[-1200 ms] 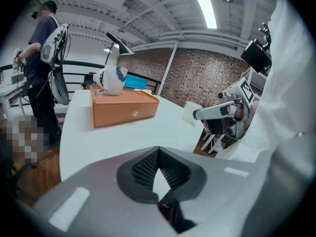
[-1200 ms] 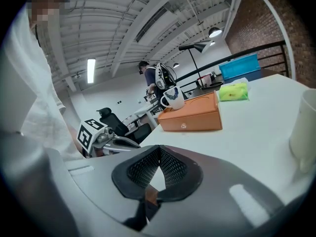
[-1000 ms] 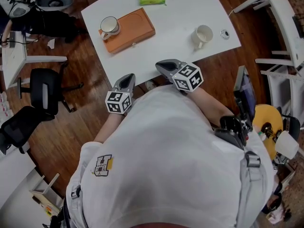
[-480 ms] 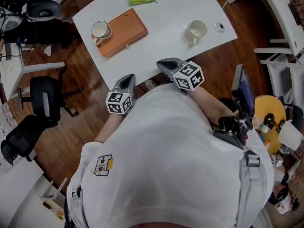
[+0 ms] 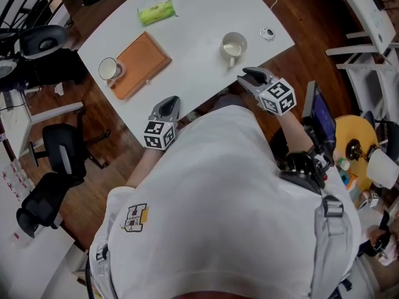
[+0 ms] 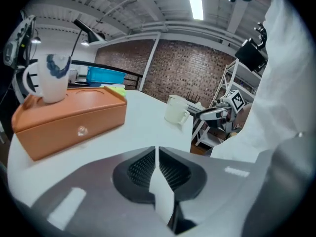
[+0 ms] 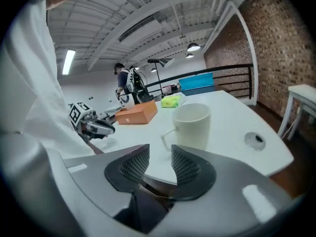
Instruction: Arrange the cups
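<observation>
A plain white cup [image 5: 233, 46] [image 7: 191, 126] stands near the table's front edge, its handle turned toward my right gripper [image 5: 250, 75] [image 7: 160, 154]. That gripper hovers just short of the cup; its jaws have just been opening and stand slightly apart with nothing between them. A second cup [image 5: 109, 69] [image 6: 53, 78], white with a blue mark, sits on the left end of an orange wooden tray [image 5: 142, 63] [image 6: 69, 117]. My left gripper [image 5: 169, 104] [image 6: 156, 152] is shut and empty at the table's near edge, a short way from the tray.
The white table [image 5: 193, 30] also holds a green packet [image 5: 156, 9] at the back and a round cable grommet [image 5: 267, 34] to the right of the plain cup. Black office chairs [image 5: 62, 148] stand on the wooden floor at the left, white furniture [image 5: 368, 5] at the right.
My right gripper has swung to the right, up to the plain white cup, and its jaws have parted. The left gripper has shifted a little along the table's edge and stays shut.
</observation>
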The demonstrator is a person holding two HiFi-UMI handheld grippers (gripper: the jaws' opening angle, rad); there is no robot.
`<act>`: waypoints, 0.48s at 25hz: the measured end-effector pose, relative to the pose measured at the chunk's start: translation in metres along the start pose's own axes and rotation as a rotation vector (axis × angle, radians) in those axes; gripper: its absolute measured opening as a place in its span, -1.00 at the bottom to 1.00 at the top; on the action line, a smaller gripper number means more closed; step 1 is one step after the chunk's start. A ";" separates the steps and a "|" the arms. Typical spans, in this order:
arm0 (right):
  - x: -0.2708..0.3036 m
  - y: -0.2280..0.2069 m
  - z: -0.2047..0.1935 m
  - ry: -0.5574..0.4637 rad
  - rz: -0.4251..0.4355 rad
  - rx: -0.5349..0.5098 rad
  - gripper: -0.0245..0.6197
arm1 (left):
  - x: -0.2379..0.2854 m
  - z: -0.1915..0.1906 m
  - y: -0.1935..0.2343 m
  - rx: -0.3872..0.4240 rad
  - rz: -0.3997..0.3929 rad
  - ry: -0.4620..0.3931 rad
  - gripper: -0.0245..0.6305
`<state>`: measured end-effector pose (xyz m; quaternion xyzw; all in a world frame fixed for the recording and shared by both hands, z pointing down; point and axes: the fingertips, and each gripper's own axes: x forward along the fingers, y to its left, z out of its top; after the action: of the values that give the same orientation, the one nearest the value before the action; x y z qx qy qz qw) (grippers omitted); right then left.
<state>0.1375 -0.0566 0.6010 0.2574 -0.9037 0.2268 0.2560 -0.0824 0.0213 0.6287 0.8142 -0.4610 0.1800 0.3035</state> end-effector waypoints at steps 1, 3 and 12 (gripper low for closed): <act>-0.004 -0.015 0.001 0.020 -0.008 -0.058 -0.46 | 0.007 0.005 -0.003 0.009 -0.007 0.008 -0.93; -0.005 -0.036 0.006 0.080 0.002 -0.213 -0.13 | 0.019 0.012 -0.010 0.028 -0.018 0.028 -0.93; 0.061 -0.068 0.016 0.356 0.326 -0.814 0.68 | 0.047 0.032 -0.026 0.103 -0.002 0.103 -0.93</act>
<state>0.1271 -0.1385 0.6432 -0.0522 -0.8899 -0.0678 0.4481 -0.0352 -0.0203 0.6229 0.8188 -0.4340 0.2449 0.2850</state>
